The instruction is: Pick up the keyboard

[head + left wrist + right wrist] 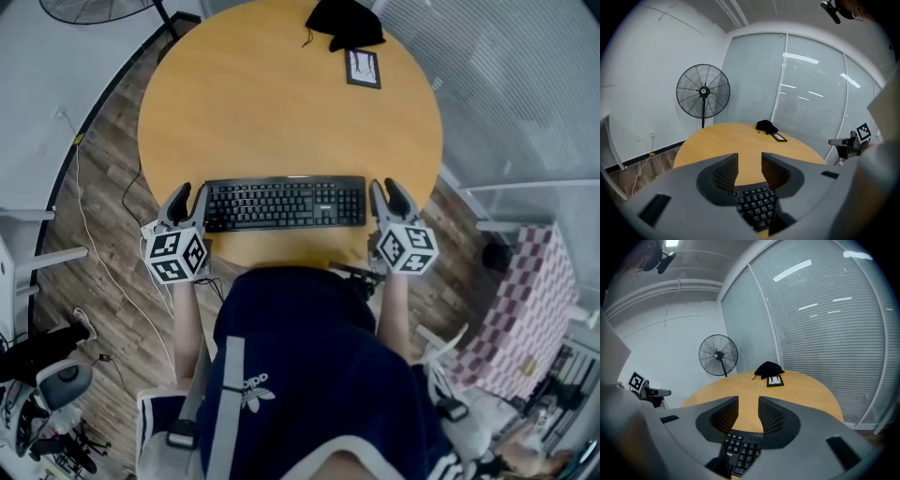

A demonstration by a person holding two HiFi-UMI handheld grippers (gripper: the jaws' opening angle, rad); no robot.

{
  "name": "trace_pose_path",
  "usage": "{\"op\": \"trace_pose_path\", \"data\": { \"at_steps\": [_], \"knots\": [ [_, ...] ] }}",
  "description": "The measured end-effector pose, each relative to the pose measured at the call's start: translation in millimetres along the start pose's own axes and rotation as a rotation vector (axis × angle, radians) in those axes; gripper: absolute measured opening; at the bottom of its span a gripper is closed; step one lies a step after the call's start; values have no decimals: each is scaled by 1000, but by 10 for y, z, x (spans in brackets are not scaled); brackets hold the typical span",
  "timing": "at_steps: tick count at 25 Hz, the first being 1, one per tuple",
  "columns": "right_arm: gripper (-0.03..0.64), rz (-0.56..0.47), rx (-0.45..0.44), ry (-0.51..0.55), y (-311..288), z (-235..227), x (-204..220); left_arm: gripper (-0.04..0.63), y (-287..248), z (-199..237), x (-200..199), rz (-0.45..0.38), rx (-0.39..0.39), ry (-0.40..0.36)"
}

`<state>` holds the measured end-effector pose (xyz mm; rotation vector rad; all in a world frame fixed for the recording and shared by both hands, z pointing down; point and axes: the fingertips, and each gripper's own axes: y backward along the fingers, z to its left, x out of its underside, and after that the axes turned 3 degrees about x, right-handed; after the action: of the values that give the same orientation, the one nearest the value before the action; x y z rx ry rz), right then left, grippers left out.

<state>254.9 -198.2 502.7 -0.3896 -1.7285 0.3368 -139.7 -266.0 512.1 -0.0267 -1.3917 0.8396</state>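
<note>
A black keyboard [284, 202] lies flat on the round wooden table [281, 112], close to its near edge. My left gripper [187, 199] stands at the keyboard's left end and my right gripper [392, 199] at its right end. In the left gripper view the jaws [749, 166] stand apart with bare tabletop showing in the gap, and the keyboard's keys [757, 206] lie low beneath them. The right gripper view shows the same: jaws [748, 411] apart, keyboard end [740, 453] below them. Neither pair of pads presses on anything.
At the table's far side lie a black cloth bundle [345, 23] and a small dark-framed card [364, 67]. A standing fan [703, 91] is beyond the table by the glass wall. Cables run over the wooden floor at left; a checkered object [530, 309] stands at right.
</note>
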Motion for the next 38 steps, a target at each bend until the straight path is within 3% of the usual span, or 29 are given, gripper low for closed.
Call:
{"op": "trace_pose_path", "data": {
  "at_steps": [18,31,35,38],
  "knots": [
    [134,308,-2,-21,-670,-377,950,167,-636,508,1042,319,-16,177],
    [176,446,20,-94,-719,-549,1350,176,-741,453,1260,413,10,227],
    [176,491,-2,-108,-741,-558,1465,176,-738,429,1292,418,28,272],
    [179,513,-46,-183,-767,-534,1553,176,-742,414,1298,431,40,287]
  ]
}}
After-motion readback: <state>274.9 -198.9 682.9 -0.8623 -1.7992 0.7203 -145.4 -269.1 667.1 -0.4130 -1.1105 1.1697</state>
